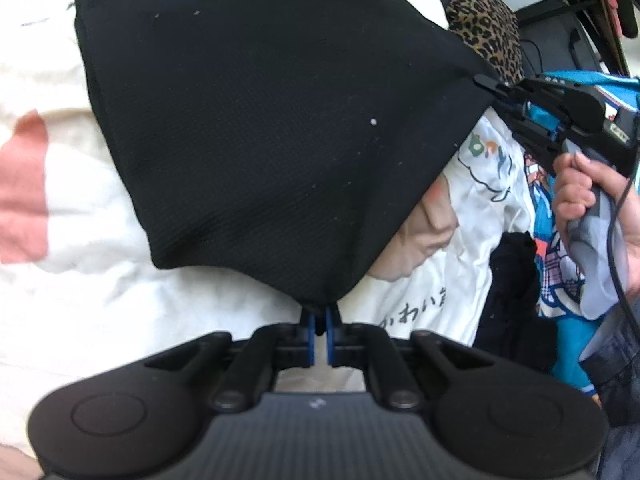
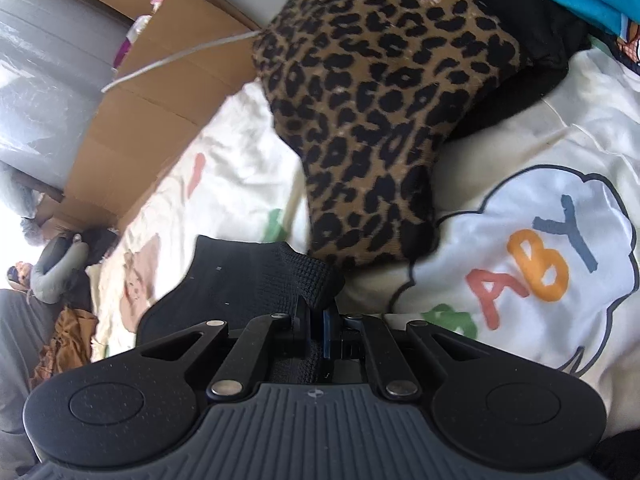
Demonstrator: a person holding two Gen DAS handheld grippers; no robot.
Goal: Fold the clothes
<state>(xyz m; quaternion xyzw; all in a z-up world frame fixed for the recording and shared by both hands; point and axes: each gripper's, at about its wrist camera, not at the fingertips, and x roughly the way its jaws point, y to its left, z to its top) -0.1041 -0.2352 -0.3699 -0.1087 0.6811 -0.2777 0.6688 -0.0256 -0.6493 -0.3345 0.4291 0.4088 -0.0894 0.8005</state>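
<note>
A black knit garment [image 1: 260,120] is stretched over the printed white bedsheet [image 1: 100,300], its far edge lying folded on the sheet. My left gripper [image 1: 321,316] is shut on its near corner. My right gripper [image 1: 486,82], held in a hand [image 1: 576,196], is shut on the garment's right corner. In the right wrist view the black garment [image 2: 248,276] bunches between the shut fingers of my right gripper [image 2: 316,312], just in front of a leopard-print garment [image 2: 384,120].
The leopard-print garment [image 1: 484,28] sits beyond the black cloth. A blue printed garment [image 1: 560,280] and a dark piece [image 1: 516,288] lie to the right. The sheet [image 2: 520,240] carries cartoon prints. Cardboard boxes [image 2: 152,112] and a cable [image 2: 176,56] stand past the bed's edge.
</note>
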